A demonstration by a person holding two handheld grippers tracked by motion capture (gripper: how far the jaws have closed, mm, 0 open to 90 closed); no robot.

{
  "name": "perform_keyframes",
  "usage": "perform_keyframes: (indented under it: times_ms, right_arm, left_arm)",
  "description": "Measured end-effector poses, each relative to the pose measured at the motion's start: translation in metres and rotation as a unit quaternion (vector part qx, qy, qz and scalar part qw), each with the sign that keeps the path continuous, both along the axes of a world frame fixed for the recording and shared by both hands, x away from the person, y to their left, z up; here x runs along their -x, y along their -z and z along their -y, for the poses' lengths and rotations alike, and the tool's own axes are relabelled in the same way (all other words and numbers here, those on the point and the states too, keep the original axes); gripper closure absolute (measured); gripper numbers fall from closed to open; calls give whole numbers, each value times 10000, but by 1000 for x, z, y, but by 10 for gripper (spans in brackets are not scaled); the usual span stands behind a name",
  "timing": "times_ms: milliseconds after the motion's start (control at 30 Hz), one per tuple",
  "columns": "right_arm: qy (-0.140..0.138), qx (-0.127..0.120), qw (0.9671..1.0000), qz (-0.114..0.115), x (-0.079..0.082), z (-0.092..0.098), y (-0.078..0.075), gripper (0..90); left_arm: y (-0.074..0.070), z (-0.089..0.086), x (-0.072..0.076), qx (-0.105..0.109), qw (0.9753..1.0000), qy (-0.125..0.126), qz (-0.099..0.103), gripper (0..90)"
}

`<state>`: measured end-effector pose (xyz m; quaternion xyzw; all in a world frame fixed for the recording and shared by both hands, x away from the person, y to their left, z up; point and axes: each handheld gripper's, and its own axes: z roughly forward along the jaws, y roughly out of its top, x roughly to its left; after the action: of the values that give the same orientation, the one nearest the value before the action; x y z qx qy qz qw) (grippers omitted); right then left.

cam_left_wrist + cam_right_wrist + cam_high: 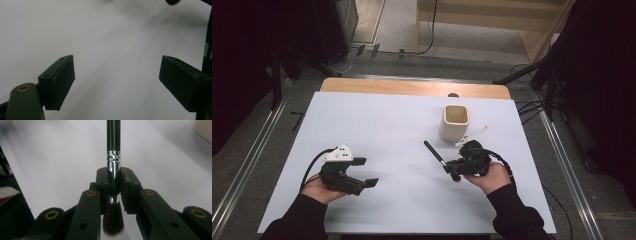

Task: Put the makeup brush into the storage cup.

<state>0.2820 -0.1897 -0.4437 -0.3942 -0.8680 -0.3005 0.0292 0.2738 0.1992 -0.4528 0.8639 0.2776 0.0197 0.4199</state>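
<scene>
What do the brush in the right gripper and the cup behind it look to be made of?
Brush: glossy black handle, maybe lacquered wood or plastic; shiny metal ferrule; dark hair bristles. Cup: matte cream, probably ceramic, thick rounded rim.

Glossy black brush (113,135) handle (shiny metal ferrule (113,162)).

I see a makeup brush (113,157) with a slim black handle, a shiny silver ferrule and a tuft of dark bristles. It is clamped at the ferrule, bristles toward my side, and its handle slants up and away toward the far left over the white surface (377,125), right of the middle and nearer the near edge.
</scene>
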Motion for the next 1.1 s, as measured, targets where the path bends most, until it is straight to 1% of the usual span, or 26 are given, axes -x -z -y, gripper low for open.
perform_keyframes:
  times_ms: [67, 133, 167, 233, 300, 367, 467, 533, 633, 700, 833, 867, 900, 933, 967, 1000, 1033, 1067, 1100]
  right_arm:
    - [-82, 24, 10000, 14, 1, 2, 0, 790]
    - [-145, 6, 9999, -49, 0, 4, 0, 791]
    - [-173, 24, 9998, -64, 0, 4, 0, 791]
    - [-221, 104, 9997, -70, 0, 3, 0, 791]
    - [-266, 163, 9995, -95, 0, 2, 0, 791]
    - [-326, 181, 9993, -94, 0, 1, -1, 791]
    - [-486, 269, 9984, -66, -1, -1, -3, 791]
    - [-664, 288, 9974, -19, 0, -2, -4, 791]
    - [-958, 443, 9944, 36, -1, -3, -5, 791]
    - [-1039, 549, 9931, -3, -2, -4, -6, 791]
    - [-1295, 664, 9893, 0, -3, -8, -8, 791]
    - [-1386, 744, 9875, 47, -4, -9, -8, 791]
    - [-1428, 756, 9868, 59, -4, -11, -8, 791]
    - [-1479, 826, 9855, 41, -3, -12, -9, 791]
    - [-1502, 858, 9849, 55, -3, -14, -10, 791]
    - [-1615, 853, 9831, 120, -3, -16, -10, 791]
    - [-1627, 872, 9827, 118, -3, -18, -11, 791]
    - [-1712, 885, 9811, 163, -3, -20, -12, 791]
    - [-1754, 879, 9804, 172, -3, -22, -12, 791]
  left_arm:
    - [-2, 3, 1, 35, 10000, 59, -42, 139]
    - [-3, 6, 1, 85, 9999, 93, -94, 138]
    - [-4, 8, 1, 47, 9998, 118, -121, 138]
    - [-5, 11, 1, 46, 9997, 157, -186, 137]
    - [-7, 14, 1, -66, 9997, 189, -151, 137]
    - [-9, 18, 0, -38, 9995, 252, -173, 136]
    - [-13, 22, 0, -44, 9992, 346, -207, 136]
    - [-15, 25, -1, -44, 9989, 406, -242, 136]
    - [-18, 29, -2, -80, 9985, 477, -261, 136]
    - [-19, 31, -4, -36, 9982, 522, -307, 136]
    - [-21, 36, -6, -92, 9975, 600, -372, 137]
    - [-22, 37, -7, -97, 9973, 617, -374, 136]
    - [-22, 38, -7, -99, 9972, 636, -391, 136]
    - [-23, 39, -7, -103, 9971, 644, -386, 136]
    - [-23, 40, -8, -81, 9970, 659, -393, 136]
    - [-23, 41, -8, -85, 9968, 687, -409, 137]
    - [-23, 43, -9, -95, 9967, 683, -434, 137]
    - [-23, 43, -9, -110, 9965, 703, -427, 136]
    - [-24, 44, -10, -126, 9965, 704, -441, 137]
